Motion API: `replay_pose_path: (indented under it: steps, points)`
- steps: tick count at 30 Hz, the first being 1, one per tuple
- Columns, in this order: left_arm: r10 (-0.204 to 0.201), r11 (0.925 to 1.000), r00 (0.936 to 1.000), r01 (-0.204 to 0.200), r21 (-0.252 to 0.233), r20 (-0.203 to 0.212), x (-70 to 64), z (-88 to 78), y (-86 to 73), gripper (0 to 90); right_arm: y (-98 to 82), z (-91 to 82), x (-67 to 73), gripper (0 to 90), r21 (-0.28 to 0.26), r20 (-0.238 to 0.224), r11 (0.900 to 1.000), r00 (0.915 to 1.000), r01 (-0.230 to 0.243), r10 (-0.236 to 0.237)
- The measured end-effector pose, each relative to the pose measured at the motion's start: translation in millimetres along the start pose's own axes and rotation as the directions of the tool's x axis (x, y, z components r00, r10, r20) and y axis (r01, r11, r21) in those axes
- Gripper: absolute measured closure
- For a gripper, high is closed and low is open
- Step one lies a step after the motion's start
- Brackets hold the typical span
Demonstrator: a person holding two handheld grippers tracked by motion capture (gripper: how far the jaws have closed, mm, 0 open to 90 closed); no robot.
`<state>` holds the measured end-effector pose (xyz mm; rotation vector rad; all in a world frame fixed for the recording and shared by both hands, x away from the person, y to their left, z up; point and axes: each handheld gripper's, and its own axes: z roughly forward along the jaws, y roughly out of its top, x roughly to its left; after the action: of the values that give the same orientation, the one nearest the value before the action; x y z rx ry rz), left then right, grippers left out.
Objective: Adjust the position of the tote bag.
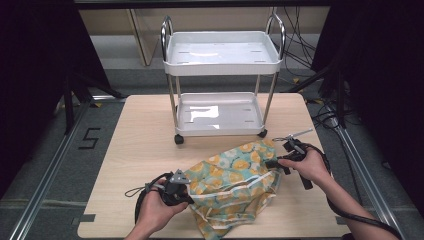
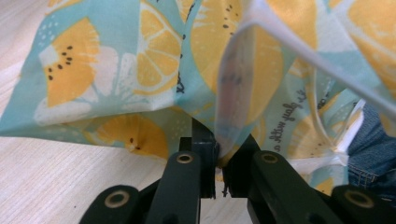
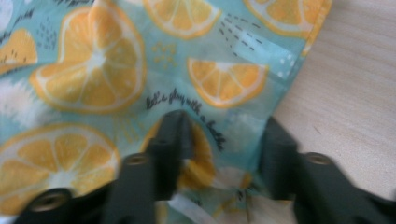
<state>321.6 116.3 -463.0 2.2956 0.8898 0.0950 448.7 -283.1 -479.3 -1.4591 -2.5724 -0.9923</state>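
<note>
You have one teal fabric bag printed with orange and lemon slices (image 1: 235, 187) lying crumpled on the pale wooden worktop (image 1: 145, 150), held between your two claws. Your left claw (image 1: 186, 196) sits at the bag's near left edge; in the left gripper view that claw (image 2: 218, 161) has its two black jaws drawn nearly together with a fold of the fabric (image 2: 140, 88) pinched in the narrow slit between them. Your right claw (image 1: 271, 163) meets the bag's far right corner; in the right gripper view this claw (image 3: 224, 140) stands with jaws spread apart, cloth (image 3: 93, 70) bunched between them, and the blur leaves it unclear whether either jaw presses the material. Beyond both claws stands one white two-shelf trolley with chrome posts (image 1: 220, 80), well apart from your left claw and nearer your right. Two of its black castors show; the rest are hidden behind the lower shelf. A white strap (image 2: 317, 60) crosses the left gripper view, cut off at the frame edge, and a patch of blue denim (image 2: 371, 149) shows at the right.
</note>
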Motion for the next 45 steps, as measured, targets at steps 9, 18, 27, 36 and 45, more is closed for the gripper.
replay_pose_path:
  steps: [9, 18, 27, 36, 45]
  points:
    - [-0.012, 0.9998, 0.9998, 0.012, 0.015, -0.013, 6.8, 0.4, -1.8, 84.6, -1.4, -22.4, 17.5, 84.5, 0.011, 0.048, 1.000, 0.9985, 0.025, -0.025]
    - [-0.047, 0.9989, 0.9975, 0.047, 0.005, -0.053, 17.7, 1.3, 2.3, 85.1, -14.4, -49.5, 32.5, 89.9, 0.019, 0.074, 0.993, 0.9904, 0.116, -0.117]
    - [-0.054, 0.9985, 0.9929, 0.052, -0.016, -0.106, 34.5, 5.3, 14.9, 85.9, -46.6, -63.8, 53.9, 90.0, 0.093, 0.036, 0.993, 0.9967, 0.069, -0.072]
    - [-0.048, 0.9984, 0.9870, 0.043, -0.038, -0.153, 49.1, -0.7, 35.1, 86.3, -67.7, -60.6, 72.4, 90.0, 0.157, -0.028, 0.971, 0.9837, 0.180, -0.178]
    - [-0.018, 0.9988, 0.9872, 0.011, -0.047, -0.158, 45.0, -6.9, 42.3, 86.3, -65.0, -70.4, 72.5, 70.2, 0.102, 0.034, 0.977, 0.9806, 0.189, -0.193]
